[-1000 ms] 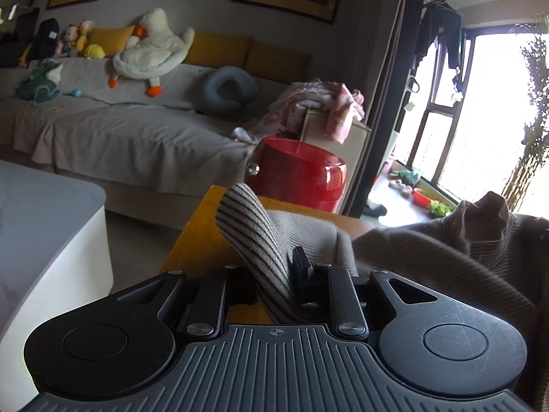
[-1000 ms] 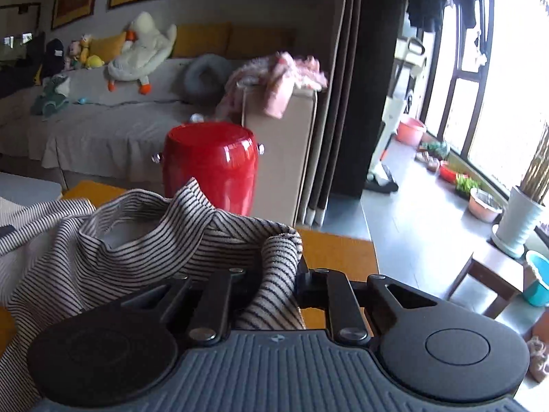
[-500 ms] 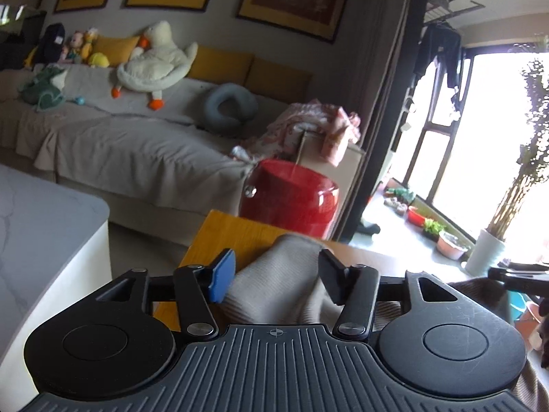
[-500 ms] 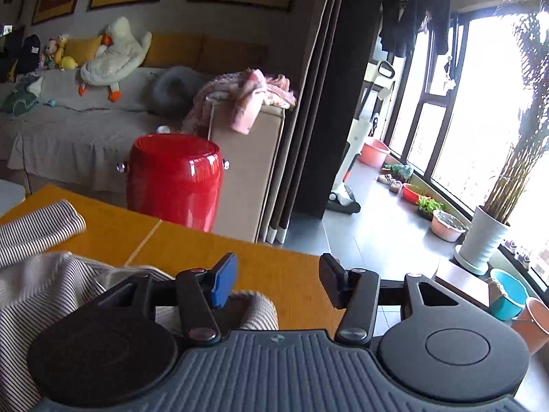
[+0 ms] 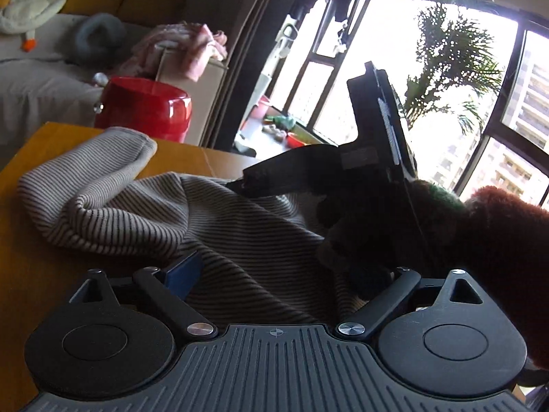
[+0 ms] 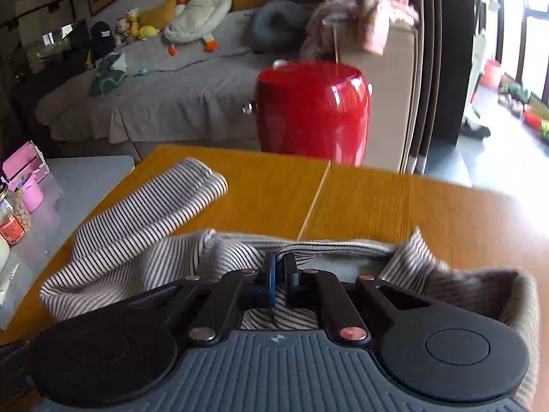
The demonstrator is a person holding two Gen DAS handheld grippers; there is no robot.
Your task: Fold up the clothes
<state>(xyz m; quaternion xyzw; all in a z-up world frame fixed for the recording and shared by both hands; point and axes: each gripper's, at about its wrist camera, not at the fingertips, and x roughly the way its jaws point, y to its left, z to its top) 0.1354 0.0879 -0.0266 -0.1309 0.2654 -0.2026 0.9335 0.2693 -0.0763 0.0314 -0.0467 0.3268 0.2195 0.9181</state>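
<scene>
Striped sweater lies bunched on the wooden desk; ribbed knit, thin dark stripes on beige. One sleeve lies flat and points toward the desk's far edge and the glossy red stool beyond it. Right tongs pinched narrow on a fold of the knit near the collar. Left tongs spread wide over the sweater body, blue pad touching cloth, gripping nothing. In the left view the right tongs' black body rests against the fabric.
</scene>
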